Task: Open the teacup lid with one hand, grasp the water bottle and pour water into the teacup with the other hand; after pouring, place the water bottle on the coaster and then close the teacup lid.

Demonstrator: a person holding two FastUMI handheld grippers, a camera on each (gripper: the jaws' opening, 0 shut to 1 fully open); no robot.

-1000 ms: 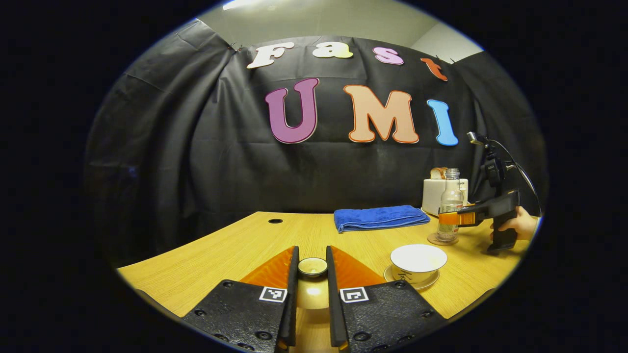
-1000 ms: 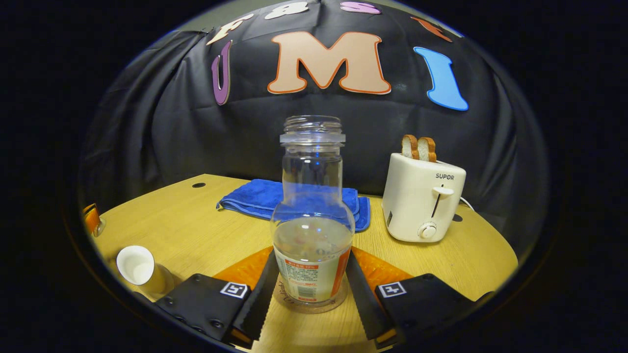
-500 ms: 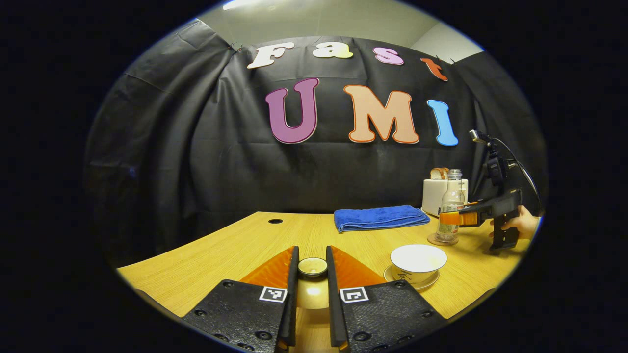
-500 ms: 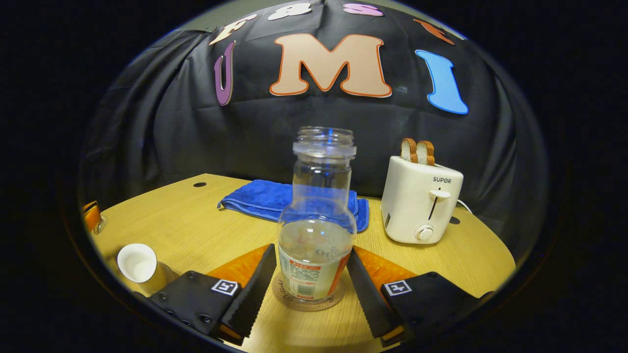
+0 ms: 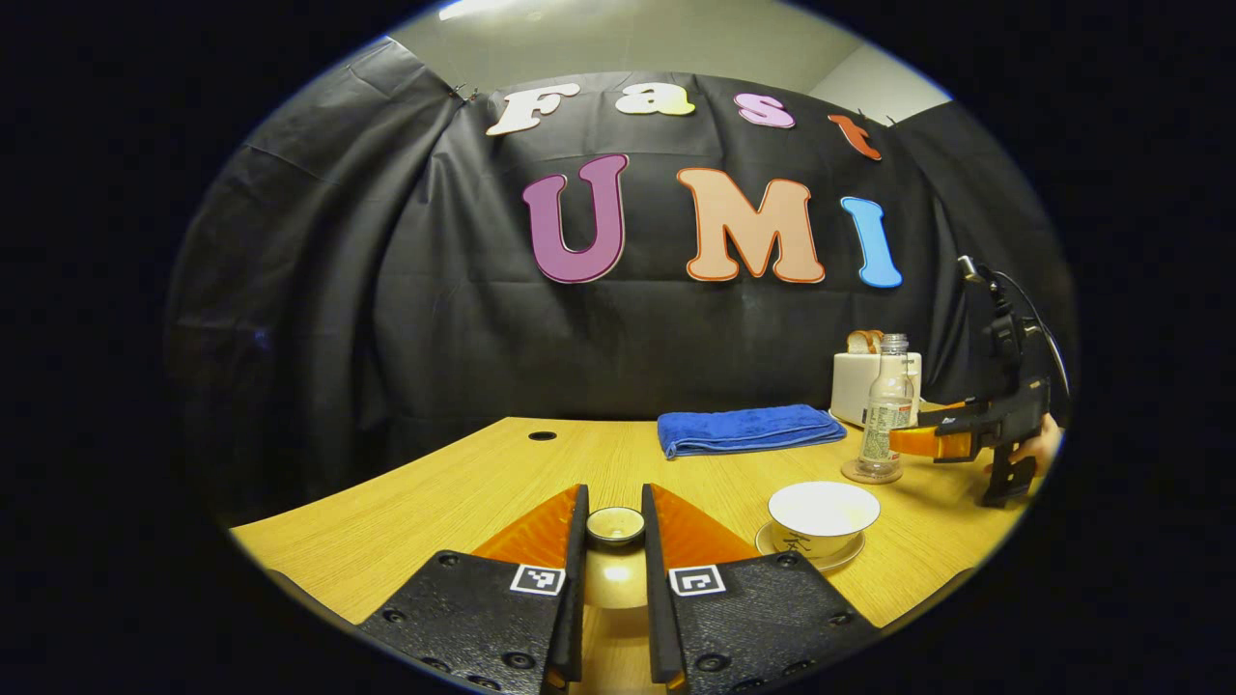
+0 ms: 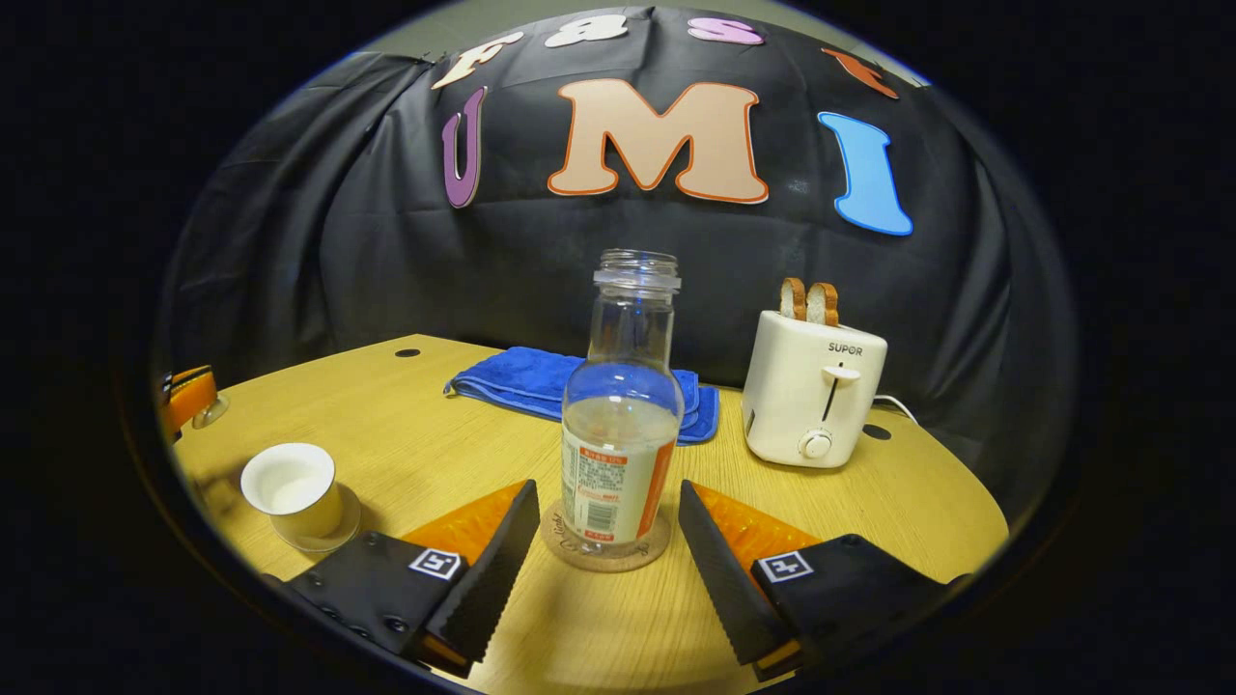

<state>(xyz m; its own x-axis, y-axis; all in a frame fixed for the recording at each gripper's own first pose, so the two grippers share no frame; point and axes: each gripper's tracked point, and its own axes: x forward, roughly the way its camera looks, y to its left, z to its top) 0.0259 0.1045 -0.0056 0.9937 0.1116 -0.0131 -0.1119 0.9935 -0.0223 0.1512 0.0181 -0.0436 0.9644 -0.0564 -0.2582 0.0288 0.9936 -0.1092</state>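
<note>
The left gripper has its jaws closed on the knob of the teacup lid, held over the bench. To its right stands the uncovered teacup. Further right, the water bottle stands upright on the coaster, between the spread, empty jaws of the right gripper.

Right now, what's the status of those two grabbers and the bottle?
Left gripper shut on small round teacup lid. Right gripper open, clear of bottle. Clear plastic water bottle upright on round cork coaster. White teacup uncovered, unobstructed.
</note>
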